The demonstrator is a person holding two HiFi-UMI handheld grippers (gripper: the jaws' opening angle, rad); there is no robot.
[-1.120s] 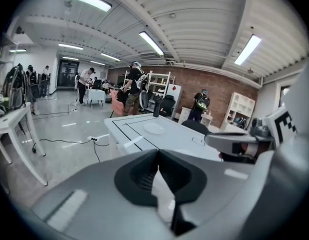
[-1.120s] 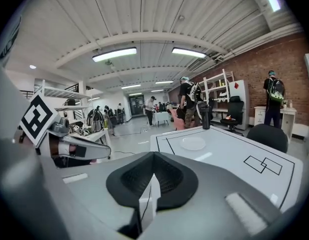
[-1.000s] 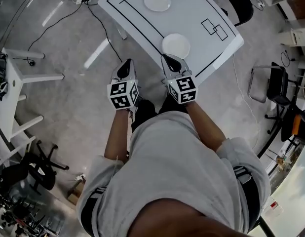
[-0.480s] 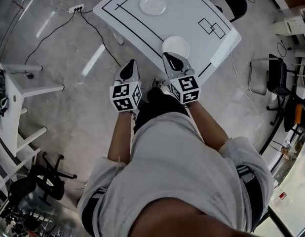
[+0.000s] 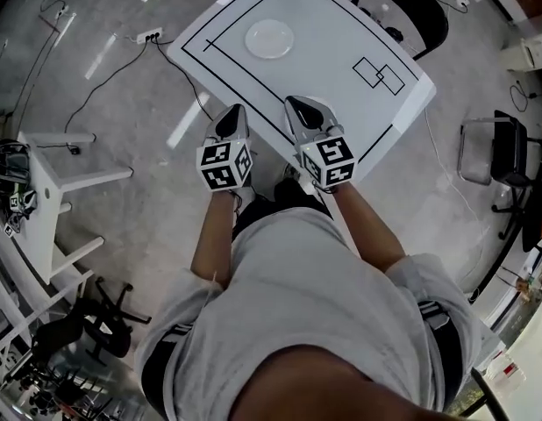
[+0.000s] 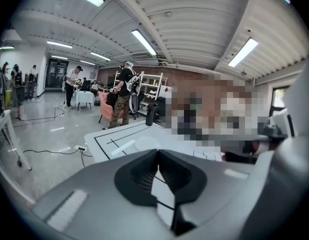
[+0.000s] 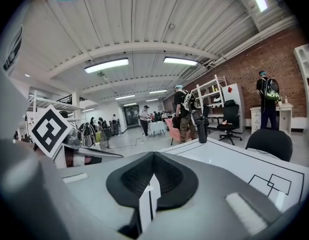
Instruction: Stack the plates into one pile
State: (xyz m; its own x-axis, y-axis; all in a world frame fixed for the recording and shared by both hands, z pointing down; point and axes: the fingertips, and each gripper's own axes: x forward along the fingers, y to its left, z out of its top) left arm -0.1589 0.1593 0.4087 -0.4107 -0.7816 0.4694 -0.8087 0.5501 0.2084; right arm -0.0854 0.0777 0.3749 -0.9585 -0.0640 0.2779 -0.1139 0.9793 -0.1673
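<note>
Left gripper [image 5: 233, 115], right gripper [image 5: 299, 106] nearer plate [image 5: 269, 38]

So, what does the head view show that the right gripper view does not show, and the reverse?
Only the head view: a white plate on the far part of the table, the left tool and right tool seen from above, the person's grey top, and trailing cables. Only the right gripper view: ceiling lights, a brick wall, people standing in the background, and the right tool's jaws closed with nothing between them. Both: the white table, the two overlapping rectangles drawn on it, and a black chair beyond it.
</note>
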